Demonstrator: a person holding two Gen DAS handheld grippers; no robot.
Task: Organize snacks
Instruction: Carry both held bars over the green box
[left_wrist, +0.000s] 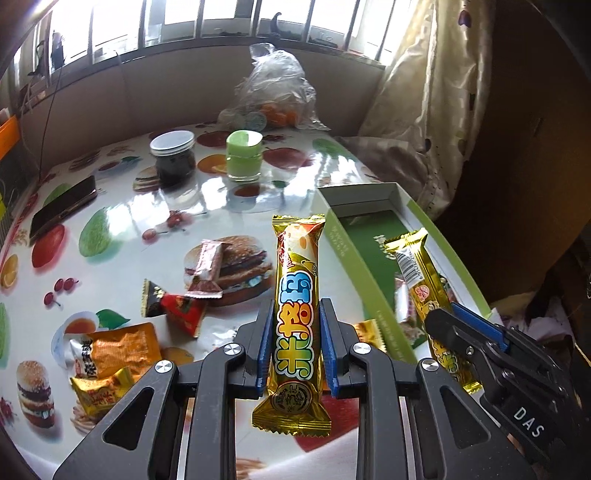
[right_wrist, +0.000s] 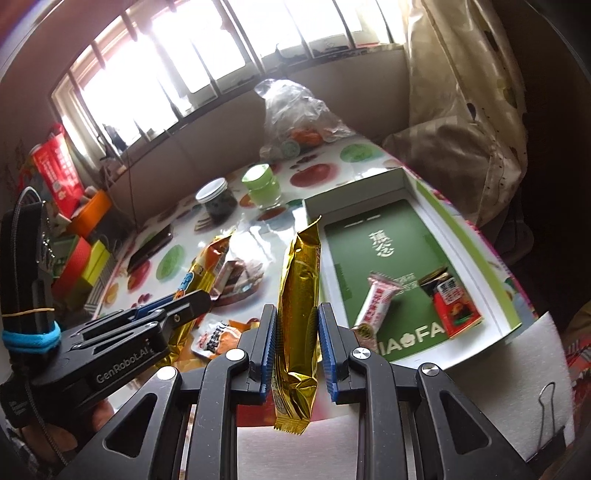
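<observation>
Both tongs are clamping gold snack bars: left tongs (left_wrist: 297, 325) gripping one (left_wrist: 295, 295), right tongs (right_wrist: 297, 332) another (right_wrist: 299, 295), long axes upright. Green box (right_wrist: 517, 295) is lying right (right hand nearer).

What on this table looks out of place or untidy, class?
Loose snacks lie scattered on the tablecloth: an orange packet, a red triangular sweet and a pink bar, all outside the green box.
</observation>
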